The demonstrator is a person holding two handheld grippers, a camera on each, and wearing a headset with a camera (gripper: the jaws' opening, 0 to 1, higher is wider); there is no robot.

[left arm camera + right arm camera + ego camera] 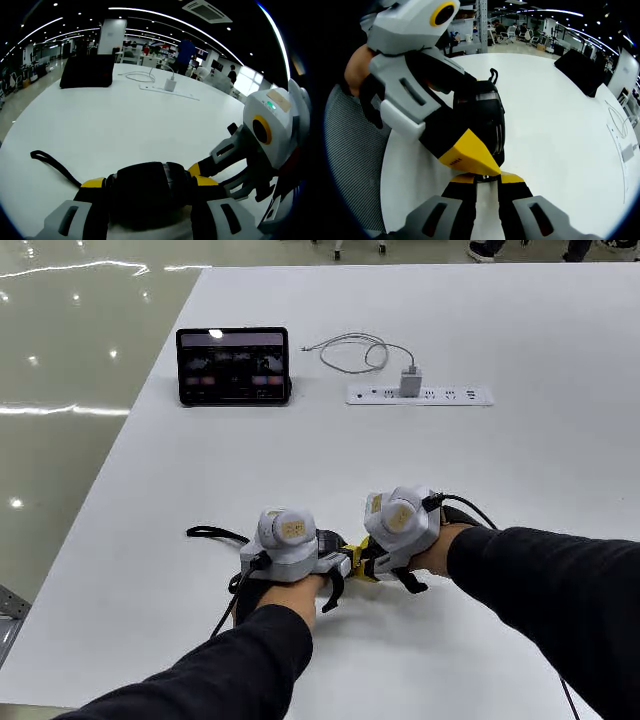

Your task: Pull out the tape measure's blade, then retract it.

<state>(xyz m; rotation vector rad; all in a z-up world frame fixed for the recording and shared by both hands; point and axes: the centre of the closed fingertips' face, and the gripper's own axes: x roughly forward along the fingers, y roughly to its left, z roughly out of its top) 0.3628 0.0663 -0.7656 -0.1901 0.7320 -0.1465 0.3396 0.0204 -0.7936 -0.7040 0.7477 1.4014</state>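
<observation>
The left gripper (pixel 147 181) is clamping the black tape measure (pixel 150 196) by its case, close to the desk's (pixel 480 460) near edge. The right gripper (pixel 488 179), jaws narrow, is pinching the case's lower corner.

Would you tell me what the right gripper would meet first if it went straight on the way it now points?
Almost at once the tape measure, clamped in the left gripper: its black case sits right ahead of the right gripper, though depth this close is hard to judge.
</observation>
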